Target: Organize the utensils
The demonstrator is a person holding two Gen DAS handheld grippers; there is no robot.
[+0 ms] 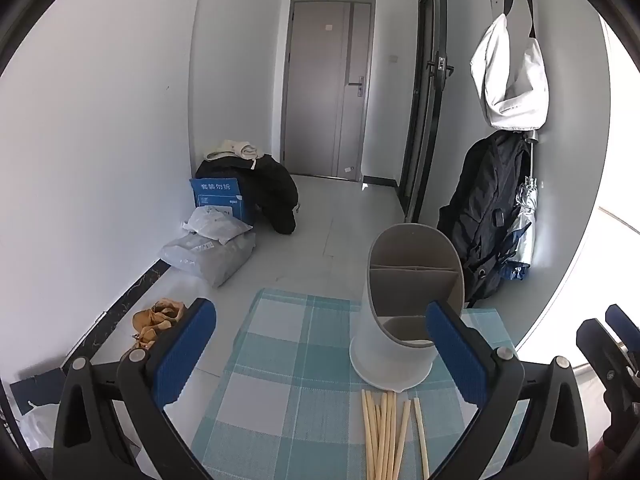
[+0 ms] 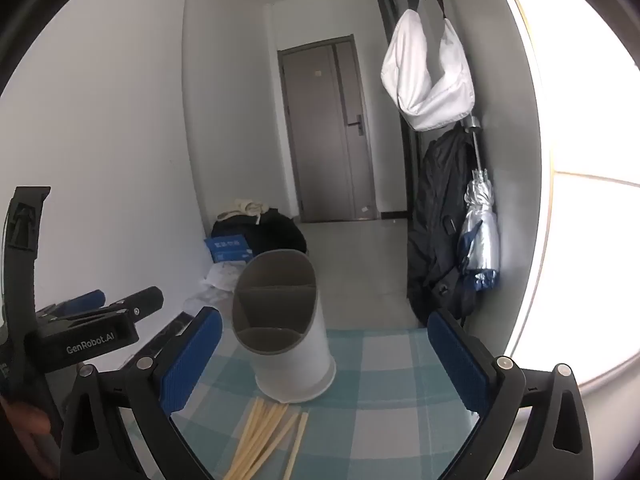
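Note:
A white utensil holder [image 1: 394, 340] with grey divided compartments stands on a teal checked tablecloth [image 1: 288, 360]. Several pale wooden chopsticks [image 1: 384, 436] lie on the cloth just in front of it. My left gripper [image 1: 320, 356] is open and empty above the cloth, with the holder by its right finger. In the right wrist view the holder [image 2: 288, 332] and chopsticks [image 2: 264, 444] lie between the fingers of my right gripper [image 2: 324, 360], which is open and empty. The left gripper's body [image 2: 88, 328] shows at the left there.
Bags and a blue box [image 1: 218, 196] lie on the floor by the left wall. A black jacket [image 1: 488, 216], white bag [image 1: 512, 80] and folded umbrella [image 2: 480, 240] hang at the right. A closed door [image 1: 328, 88] is at the back.

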